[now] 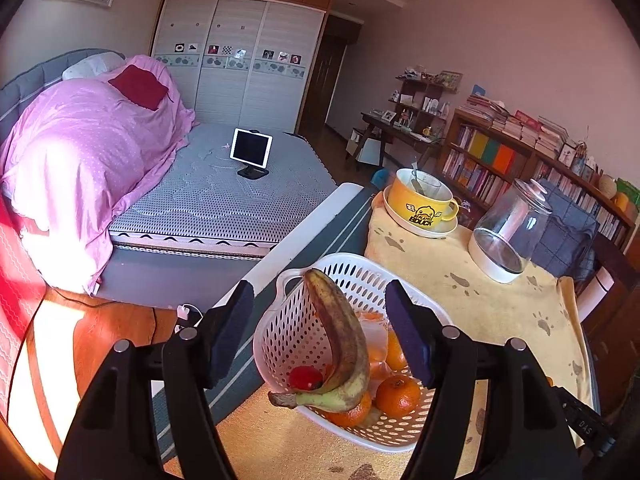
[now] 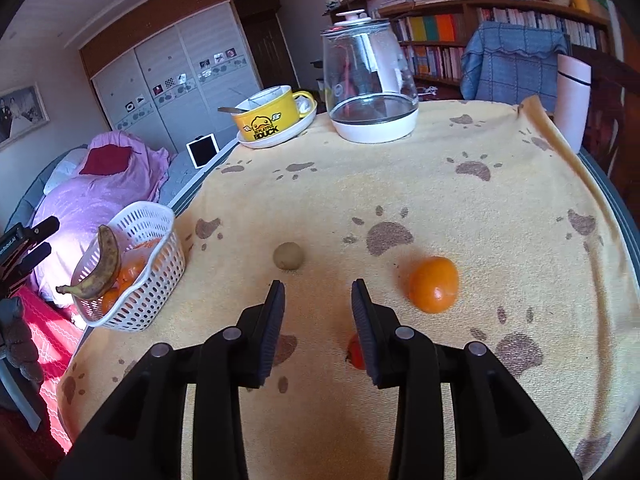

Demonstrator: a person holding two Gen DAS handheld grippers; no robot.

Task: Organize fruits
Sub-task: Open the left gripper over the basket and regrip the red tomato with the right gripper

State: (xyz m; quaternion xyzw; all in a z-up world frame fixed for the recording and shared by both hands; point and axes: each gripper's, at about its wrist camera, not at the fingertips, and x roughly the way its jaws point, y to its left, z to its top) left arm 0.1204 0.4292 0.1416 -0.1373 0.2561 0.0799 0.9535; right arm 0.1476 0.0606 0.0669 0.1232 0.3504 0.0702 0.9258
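A white perforated basket (image 1: 288,332) sits at the table's left edge. It holds a browned banana (image 1: 344,340) leaning over the rim, oranges (image 1: 398,395) and a small red fruit (image 1: 306,378). My left gripper (image 1: 320,288) hovers open just short of the basket, holding nothing. In the right wrist view the basket (image 2: 160,280) is at the left. On the towel lie an orange (image 2: 434,284), a small tan round fruit (image 2: 288,256) and a small red fruit (image 2: 354,354), half hidden by a finger. My right gripper (image 2: 318,284) is open above the towel between them.
A yellow paw-print towel (image 2: 400,184) covers the table. At its far end stand a yellow mug on a saucer (image 2: 272,120), a glass kettle (image 2: 370,84) and a pink bottle (image 2: 572,96). A bed (image 1: 224,192) lies beyond the left edge, bookshelves (image 2: 500,12) behind.
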